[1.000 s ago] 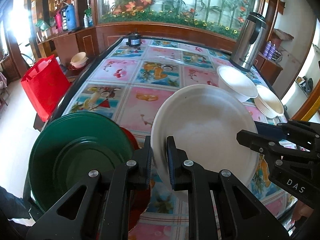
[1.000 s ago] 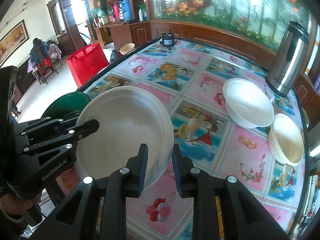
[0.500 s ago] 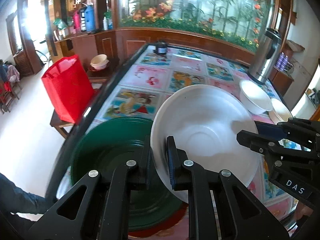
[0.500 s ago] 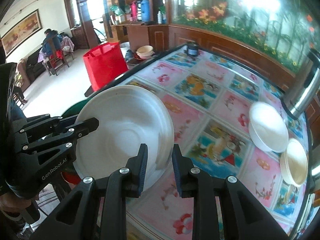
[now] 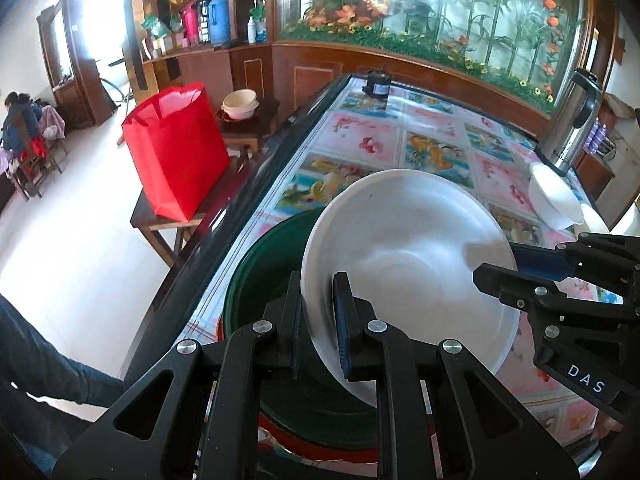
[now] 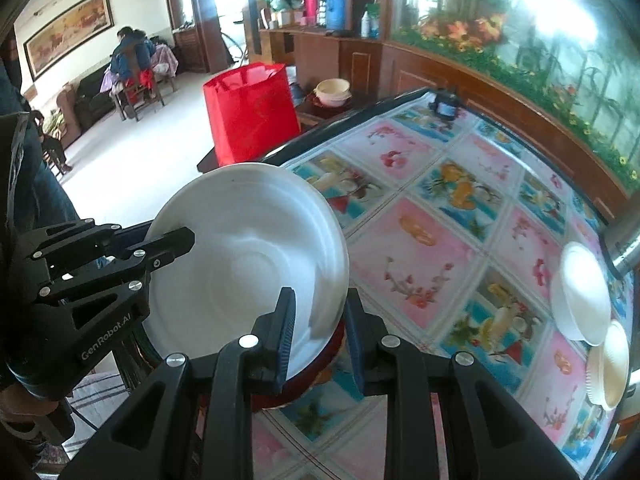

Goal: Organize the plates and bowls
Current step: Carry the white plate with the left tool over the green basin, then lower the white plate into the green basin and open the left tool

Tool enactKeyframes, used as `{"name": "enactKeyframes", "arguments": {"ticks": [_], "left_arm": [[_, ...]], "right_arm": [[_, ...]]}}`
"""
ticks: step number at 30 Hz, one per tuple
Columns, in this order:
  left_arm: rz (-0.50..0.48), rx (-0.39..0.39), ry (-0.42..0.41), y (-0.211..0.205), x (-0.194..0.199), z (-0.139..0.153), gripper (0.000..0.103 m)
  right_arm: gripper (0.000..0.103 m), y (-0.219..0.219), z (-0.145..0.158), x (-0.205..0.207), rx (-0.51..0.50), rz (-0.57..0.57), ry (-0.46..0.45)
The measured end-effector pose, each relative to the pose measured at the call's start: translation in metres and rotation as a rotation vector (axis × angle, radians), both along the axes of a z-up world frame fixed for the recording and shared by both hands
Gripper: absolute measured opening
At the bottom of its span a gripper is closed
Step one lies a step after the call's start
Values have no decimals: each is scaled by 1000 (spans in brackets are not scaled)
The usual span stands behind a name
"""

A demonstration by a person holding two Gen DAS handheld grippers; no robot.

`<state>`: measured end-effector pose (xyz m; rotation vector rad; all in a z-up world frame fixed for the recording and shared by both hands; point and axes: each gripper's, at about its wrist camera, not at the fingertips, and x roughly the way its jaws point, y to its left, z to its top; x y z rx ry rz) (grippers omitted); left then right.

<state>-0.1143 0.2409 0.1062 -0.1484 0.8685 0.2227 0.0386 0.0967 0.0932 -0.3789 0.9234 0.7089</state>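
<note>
A large white plate (image 5: 408, 264) hangs tilted in the air, held from both sides. My left gripper (image 5: 318, 280) is shut on its near left rim. My right gripper (image 6: 320, 300) is shut on the opposite rim, and it also shows in the left wrist view as the right gripper (image 5: 496, 264). Under the white plate lies a dark green plate (image 5: 260, 280) on top of a red plate (image 5: 320, 450), at the left edge of the table. In the right wrist view the white plate (image 6: 240, 264) hides nearly all of the stack; only the red plate's rim (image 6: 320, 360) shows.
A white bowl (image 6: 580, 296) and a smaller cream dish (image 6: 608, 364) sit at the table's right side by a steel kettle (image 5: 576, 120). A red bag (image 5: 176, 148) stands on a low bench left of the table. The picture-tiled tabletop (image 6: 420, 240) stretches ahead.
Both grippers carried the white plate to the left across the table. It now hangs over the green plate near the table's left edge. Both grips are unchanged.
</note>
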Motion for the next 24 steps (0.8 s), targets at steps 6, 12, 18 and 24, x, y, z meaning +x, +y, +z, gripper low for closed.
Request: {"name": "enactKeyframes", "arguments": {"ticks": [6, 12, 18, 24], "left_arm": [[3, 6, 19, 4, 1, -8, 14], [13, 42, 64, 9, 1, -22, 14], [21, 76, 80, 10, 3, -30, 14], [23, 75, 73, 10, 3, -32, 16]], "right_arm": [[25, 8, -8, -2, -20, 10, 17], [25, 22, -23, -4, -67, 37, 33], [26, 37, -36, -5, -120, 53, 30], [28, 35, -33, -6, -106, 50, 32]]}}
